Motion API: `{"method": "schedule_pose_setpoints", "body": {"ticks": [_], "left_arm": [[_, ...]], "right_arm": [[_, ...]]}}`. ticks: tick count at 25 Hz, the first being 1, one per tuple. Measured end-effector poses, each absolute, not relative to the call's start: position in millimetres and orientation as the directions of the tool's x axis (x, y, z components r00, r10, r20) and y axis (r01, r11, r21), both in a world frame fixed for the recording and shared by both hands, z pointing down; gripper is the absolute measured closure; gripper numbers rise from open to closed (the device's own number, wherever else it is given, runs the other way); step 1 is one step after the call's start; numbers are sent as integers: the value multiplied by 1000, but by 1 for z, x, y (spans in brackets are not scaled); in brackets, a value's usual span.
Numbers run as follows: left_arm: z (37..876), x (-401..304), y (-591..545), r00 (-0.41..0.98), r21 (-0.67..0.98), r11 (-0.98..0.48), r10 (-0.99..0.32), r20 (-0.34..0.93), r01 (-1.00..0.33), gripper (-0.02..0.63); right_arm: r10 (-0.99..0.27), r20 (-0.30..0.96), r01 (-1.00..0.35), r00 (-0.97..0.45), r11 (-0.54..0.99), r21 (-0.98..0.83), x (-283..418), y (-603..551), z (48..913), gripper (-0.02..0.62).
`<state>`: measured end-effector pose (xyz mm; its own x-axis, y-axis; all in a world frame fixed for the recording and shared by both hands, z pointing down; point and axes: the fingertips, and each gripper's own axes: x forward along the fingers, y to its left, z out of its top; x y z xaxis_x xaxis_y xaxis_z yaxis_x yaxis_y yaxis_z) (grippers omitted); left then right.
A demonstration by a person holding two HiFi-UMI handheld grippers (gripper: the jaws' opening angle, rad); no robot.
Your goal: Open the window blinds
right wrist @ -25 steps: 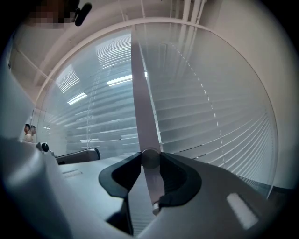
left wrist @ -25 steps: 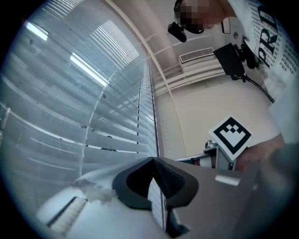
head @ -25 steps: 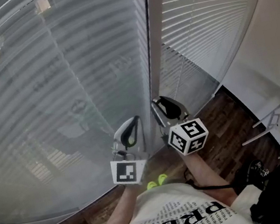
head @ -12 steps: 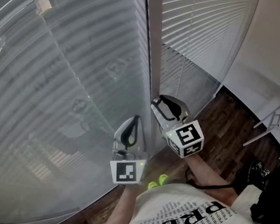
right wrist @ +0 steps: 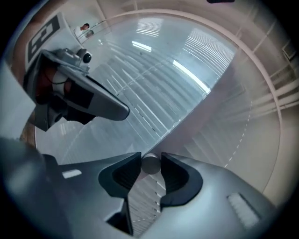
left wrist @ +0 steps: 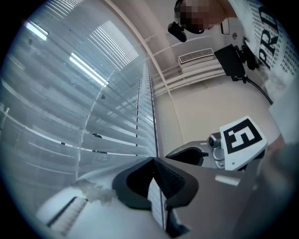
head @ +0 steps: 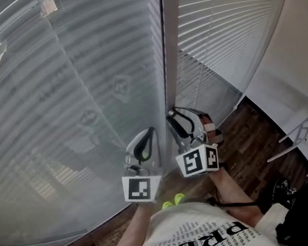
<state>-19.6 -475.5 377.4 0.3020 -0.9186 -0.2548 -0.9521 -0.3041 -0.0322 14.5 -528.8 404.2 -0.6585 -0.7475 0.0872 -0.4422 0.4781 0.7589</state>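
My left hand-held gripper and my right hand-held gripper have smooth, pale grey plastic shells with a soft sheen. Their pads are dark, matt and finely textured. The rod pinched in my right one looks like smooth, dull plastic. Ahead of both, the blinds have sleek, faintly glossy slats. Below them, the floor is dark wood.

Dark wooden floor carries a black object.
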Motion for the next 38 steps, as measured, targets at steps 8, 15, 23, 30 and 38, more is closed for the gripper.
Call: {"method": "schedule_pose_setpoints", "body": {"ticks": [8,15,23,30,38], "left_arm": [[378,-20,-476,298,-26,-301,-920,-254,-953,612],[378,-18,-477,301,-20,-306,-919,-255,-952,612],[378,-18,-477,304,-20,-309,-919,-252,-951,612],[385,-20,-473,305,-21,-310,-916,-259,-950,612],[376,-21,-473,303,-24,-308,-917,-259,-951,612]], "right_arm": [[-756,80,-412,-650,439,798,14,-530,405,472],[-750,78,-457,-657,479,749,15,-532,404,469],[-737,71,-537,-672,551,639,17,-533,402,469],[-728,64,-598,-682,607,523,17,-531,407,469],[-717,45,-662,-695,664,348,21,-535,397,469]]}}
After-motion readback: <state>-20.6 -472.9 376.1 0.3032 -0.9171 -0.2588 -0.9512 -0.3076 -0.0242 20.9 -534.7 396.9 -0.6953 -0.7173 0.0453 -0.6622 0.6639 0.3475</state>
